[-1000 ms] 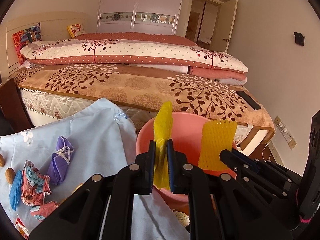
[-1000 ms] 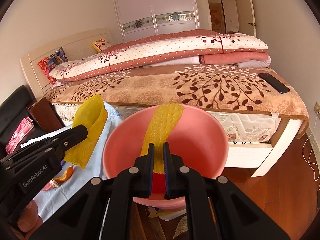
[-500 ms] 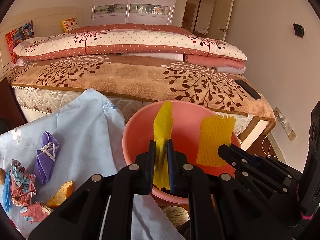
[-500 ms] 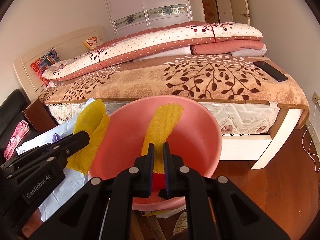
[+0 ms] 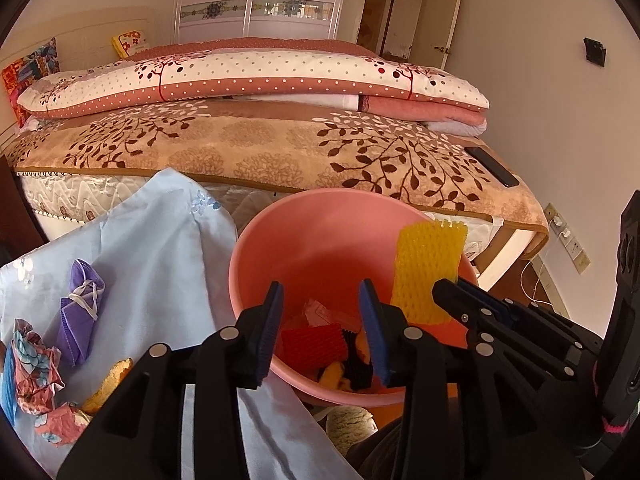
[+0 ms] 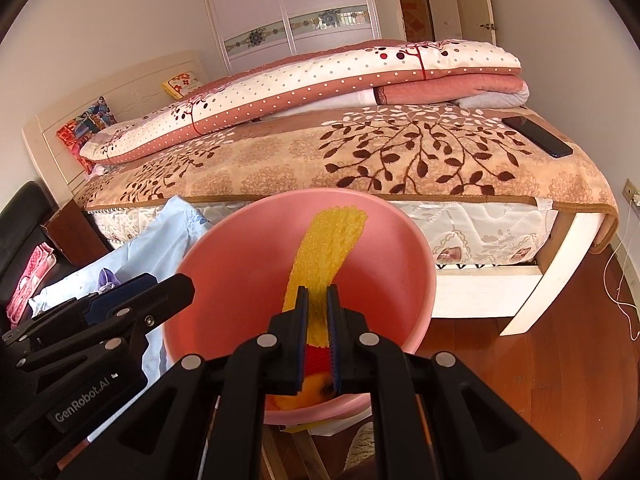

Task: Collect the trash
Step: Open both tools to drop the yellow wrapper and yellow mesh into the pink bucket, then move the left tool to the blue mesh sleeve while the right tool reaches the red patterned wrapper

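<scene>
A pink basin (image 5: 304, 240) (image 6: 240, 280) stands on the floor beside the bed, with a red foam net (image 5: 312, 342) and other scraps at its bottom. My left gripper (image 5: 320, 324) hangs over the basin, its jaws opening with nothing between them. My right gripper (image 6: 317, 320) (image 5: 444, 288) is shut on a yellow foam net (image 6: 324, 248) (image 5: 428, 268), held upright over the basin. More trash lies on a light blue cloth (image 5: 152, 248): a purple mask (image 5: 78, 312), crumpled patterned paper (image 5: 34, 360) and orange peel (image 5: 106, 384).
A bed (image 5: 280, 152) with a leaf-patterned blanket stands just behind the basin, a black phone (image 5: 492, 166) at its corner. Wooden floor (image 6: 540, 360) lies to the right, with a wall socket and white cable (image 6: 624, 280). A black seat (image 6: 20, 224) sits at the left.
My left gripper has opened and the yellow wrapper it held is gone from between its jaws. Both grippers have come slightly lower over the basin. The right grip is unchanged.
</scene>
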`<act>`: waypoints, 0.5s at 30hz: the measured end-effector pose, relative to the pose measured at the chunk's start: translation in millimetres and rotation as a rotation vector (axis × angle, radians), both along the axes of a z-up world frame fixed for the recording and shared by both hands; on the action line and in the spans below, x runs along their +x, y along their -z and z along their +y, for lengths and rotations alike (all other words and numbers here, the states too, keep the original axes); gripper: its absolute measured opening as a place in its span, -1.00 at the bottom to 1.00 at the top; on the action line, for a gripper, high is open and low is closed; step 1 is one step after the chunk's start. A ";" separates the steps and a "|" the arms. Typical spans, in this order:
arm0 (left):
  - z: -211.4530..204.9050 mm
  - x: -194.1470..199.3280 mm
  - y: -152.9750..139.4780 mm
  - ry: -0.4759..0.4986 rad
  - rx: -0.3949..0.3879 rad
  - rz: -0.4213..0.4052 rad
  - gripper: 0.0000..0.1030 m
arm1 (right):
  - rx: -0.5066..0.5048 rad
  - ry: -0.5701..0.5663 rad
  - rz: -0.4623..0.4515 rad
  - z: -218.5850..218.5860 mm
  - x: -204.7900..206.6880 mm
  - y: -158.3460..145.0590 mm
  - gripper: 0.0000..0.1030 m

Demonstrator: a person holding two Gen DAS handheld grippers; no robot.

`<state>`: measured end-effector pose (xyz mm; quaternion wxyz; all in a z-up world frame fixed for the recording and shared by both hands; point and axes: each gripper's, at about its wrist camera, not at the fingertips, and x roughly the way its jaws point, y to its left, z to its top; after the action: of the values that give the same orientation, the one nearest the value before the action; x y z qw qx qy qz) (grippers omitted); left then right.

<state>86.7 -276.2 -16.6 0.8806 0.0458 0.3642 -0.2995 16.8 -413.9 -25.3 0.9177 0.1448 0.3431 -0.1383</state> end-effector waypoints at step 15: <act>11.6 -11.9 -16.4 0.002 -0.030 -0.033 -0.21 | -0.022 -0.007 -0.022 9.2 -8.0 -10.9 -0.41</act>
<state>74.8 -264.6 -0.2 0.8869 0.0378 0.3448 -0.3050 8.8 -404.7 -14.4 0.9233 0.1351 0.3321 -0.1375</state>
